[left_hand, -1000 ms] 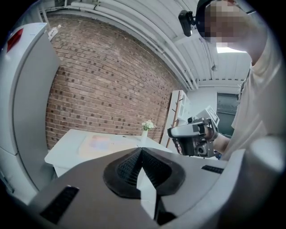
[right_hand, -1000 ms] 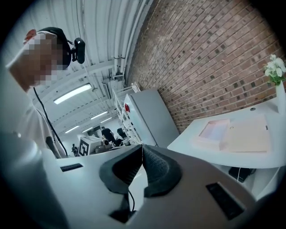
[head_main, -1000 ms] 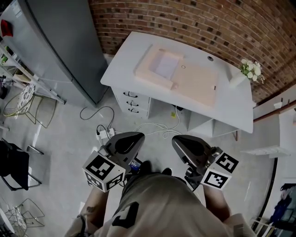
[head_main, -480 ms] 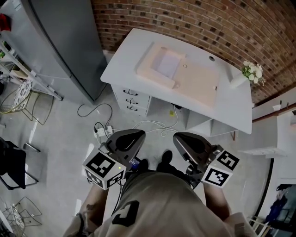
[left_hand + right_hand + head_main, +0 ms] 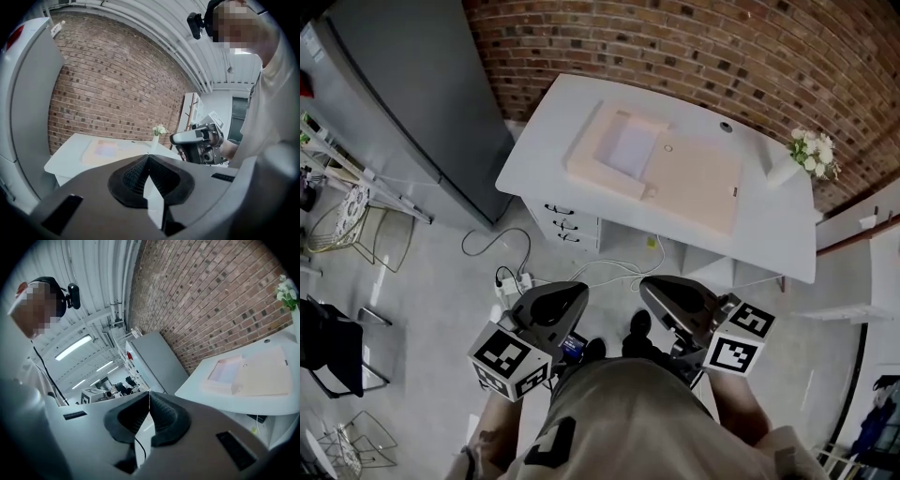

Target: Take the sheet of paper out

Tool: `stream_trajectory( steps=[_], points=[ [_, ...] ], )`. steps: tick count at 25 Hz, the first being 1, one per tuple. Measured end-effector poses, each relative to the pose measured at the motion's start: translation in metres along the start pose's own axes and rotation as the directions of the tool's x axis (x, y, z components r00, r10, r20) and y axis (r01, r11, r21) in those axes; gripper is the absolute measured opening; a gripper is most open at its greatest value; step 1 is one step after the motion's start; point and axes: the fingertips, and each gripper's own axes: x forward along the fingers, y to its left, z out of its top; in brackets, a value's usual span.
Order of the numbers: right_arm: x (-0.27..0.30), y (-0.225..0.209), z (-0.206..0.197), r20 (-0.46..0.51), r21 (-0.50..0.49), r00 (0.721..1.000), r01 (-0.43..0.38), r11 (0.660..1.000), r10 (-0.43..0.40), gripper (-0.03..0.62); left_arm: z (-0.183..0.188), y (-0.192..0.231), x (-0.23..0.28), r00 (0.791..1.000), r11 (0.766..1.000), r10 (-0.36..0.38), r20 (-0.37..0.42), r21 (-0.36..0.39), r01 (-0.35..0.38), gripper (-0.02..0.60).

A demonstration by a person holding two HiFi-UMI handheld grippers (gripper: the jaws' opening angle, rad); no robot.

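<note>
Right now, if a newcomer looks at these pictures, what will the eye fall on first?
First, the white desk against the brick wall, with an open pale pink folder on it and a sheet of paper inside. Then, close to the person, the left hand-held gripper and the right hand-held gripper, both shut and empty, short of the desk.

white desk (image 5: 539, 150) against brick wall (image 5: 675, 47), drawers (image 5: 564, 217) under left end. on top: open pale pink folder (image 5: 698, 183), flat, near centre; small white vase of white flowers (image 5: 797, 159), upright, at right end, apart from folder; round dark hole (image 5: 726, 126) near back edge.
</note>
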Motion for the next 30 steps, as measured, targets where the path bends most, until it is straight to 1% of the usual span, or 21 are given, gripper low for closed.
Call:
stream_trajectory(
  steps=[5, 14, 25, 30],
  points=[
    [-0.011, -0.032, 0.016, 0.015, 0.061, 1.0, -0.019, 0.998, 0.018, 0.025, 0.011, -0.004, 0.036, 1.0, 1.0, -0.003, -0.019, 0.008, 0.003, 0.014],
    [-0.038, -0.081, 0.04, 0.043, 0.13, 0.998, -0.045, 0.99, 0.04, 0.025, 0.027, -0.017, 0.092, 0.998, 1.0, 0.002, -0.07, 0.029, 0.0, 0.014],
    [-0.059, -0.132, 0.063, 0.062, 0.19, 0.993, -0.111, 0.975, 0.101, 0.025, 0.041, -0.026, 0.143, 0.993, 0.997, 0.058, -0.105, 0.053, -0.053, 0.014],
    [-0.069, -0.158, 0.074, 0.069, 0.224, 0.992, -0.122, 0.967, 0.109, 0.025, 0.049, -0.031, 0.172, 0.992, 0.996, 0.055, -0.114, 0.073, -0.047, 0.014]
  ],
)
